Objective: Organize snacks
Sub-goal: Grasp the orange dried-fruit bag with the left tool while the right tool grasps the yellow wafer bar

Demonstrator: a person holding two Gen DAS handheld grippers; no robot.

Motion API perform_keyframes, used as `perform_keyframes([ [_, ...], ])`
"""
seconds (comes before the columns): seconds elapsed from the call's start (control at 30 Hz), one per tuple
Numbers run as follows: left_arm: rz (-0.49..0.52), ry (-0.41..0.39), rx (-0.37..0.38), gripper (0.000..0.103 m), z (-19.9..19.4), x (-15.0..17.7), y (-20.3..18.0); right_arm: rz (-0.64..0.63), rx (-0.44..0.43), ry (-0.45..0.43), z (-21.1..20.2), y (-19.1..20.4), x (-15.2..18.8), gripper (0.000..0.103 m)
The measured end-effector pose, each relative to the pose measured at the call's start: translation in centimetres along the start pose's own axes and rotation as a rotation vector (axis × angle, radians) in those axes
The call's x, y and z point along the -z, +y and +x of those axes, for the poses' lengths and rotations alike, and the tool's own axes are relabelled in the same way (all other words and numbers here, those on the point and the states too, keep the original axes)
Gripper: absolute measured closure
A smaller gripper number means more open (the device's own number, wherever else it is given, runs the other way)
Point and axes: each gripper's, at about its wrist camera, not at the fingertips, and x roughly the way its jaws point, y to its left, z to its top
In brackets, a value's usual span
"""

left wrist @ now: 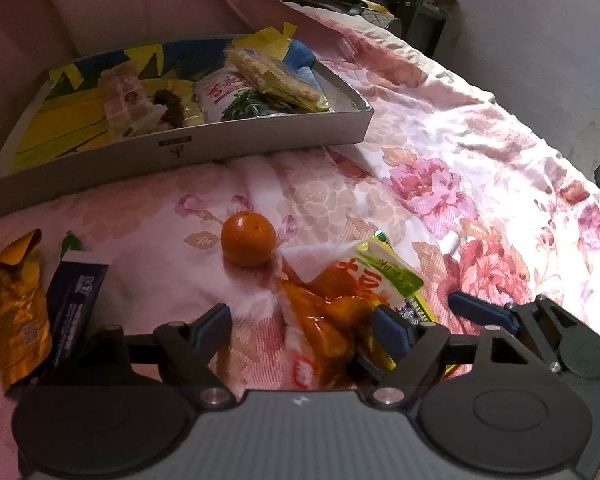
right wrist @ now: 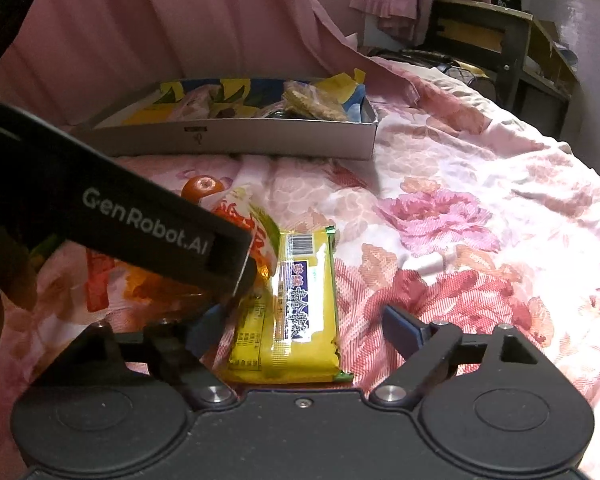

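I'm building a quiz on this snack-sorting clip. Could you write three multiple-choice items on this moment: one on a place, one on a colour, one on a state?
1. Where does the orange fruit lie?
A. on the floral bedspread, outside the box
B. inside the grey box
C. between a tool's fingers

2. What main colour is the packet between the right tool's fingers?
A. blue
B. yellow
C. white

3. How does the right tool stand?
A. shut on the packet
B. open, fingers either side of the packet
C. out of view

Answers:
1. A: the orange fruit sits on the floral bedspread, in front of the grey box.
2. B: the yellow packet has a yellow wrapper with a dark label.
3. B: the right tool shows gaps between its fingers and the wrapper.
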Motion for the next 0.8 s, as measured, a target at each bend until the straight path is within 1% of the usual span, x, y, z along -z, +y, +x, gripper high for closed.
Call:
perform_keyframes([
  [0.03,-0.011,-0.003,0.010,0.027,0.0,0.0,0.2,-0.003,-0.007,-0.003,-0.1,0.1,0.0,0.025],
  [0.07,-0.020,-0.006,0.015,0.033,-0.1,0.0,0.4,-0.009,-0.015,-0.004,-0.2,0.2,0.0,0.028],
  [0.1,-0.031,-0.007,0.020,0.037,-0.2,0.0,0.5,-0.015,-0.018,-0.005,-0.2,0.4,-0.1,0.035],
  [0.13,-0.043,-0.006,0.028,0.046,-0.3,0.0,0.7,-0.022,-0.023,-0.006,-0.3,0.5,-0.1,0.042],
  [0.17,-0.064,-0.002,0.040,0.049,-0.4,0.0,0.9,-0.028,-0.031,-0.005,-0.3,0.6,-0.1,0.047],
  [0.2,-0.086,0.002,0.039,0.049,-0.5,0.0,1.1,-0.036,-0.029,-0.005,-0.4,0.7,-0.1,0.051],
  [0.4,-0.182,0.031,-0.014,0.049,-1.8,1.0,1.6,-0.031,-0.031,0.012,-0.9,0.5,0.0,0.052],
  [0.47,-0.204,0.037,-0.028,0.049,-2.2,1.4,1.7,-0.025,-0.038,0.016,-0.7,0.4,-0.1,0.050],
  [0.5,-0.212,0.038,-0.033,0.049,-2.3,1.6,1.9,-0.013,-0.041,0.014,-0.6,0.3,-0.1,0.047],
  [0.57,-0.228,0.035,-0.038,0.050,-2.4,1.8,2.0,0.011,-0.052,0.017,-0.4,-0.1,-0.1,0.045],
  [0.6,-0.239,0.031,-0.042,0.050,-2.5,1.8,2.0,0.018,-0.056,0.019,-0.4,-0.1,-0.1,0.047],
  [0.63,-0.250,0.027,-0.045,0.050,-2.5,1.9,2.0,0.016,-0.059,0.019,-0.5,-0.1,-0.2,0.052],
  [0.8,-0.294,0.021,-0.053,0.051,-3.0,2.2,1.8,-0.033,-0.036,0.010,-1.1,0.5,-0.1,0.053],
])
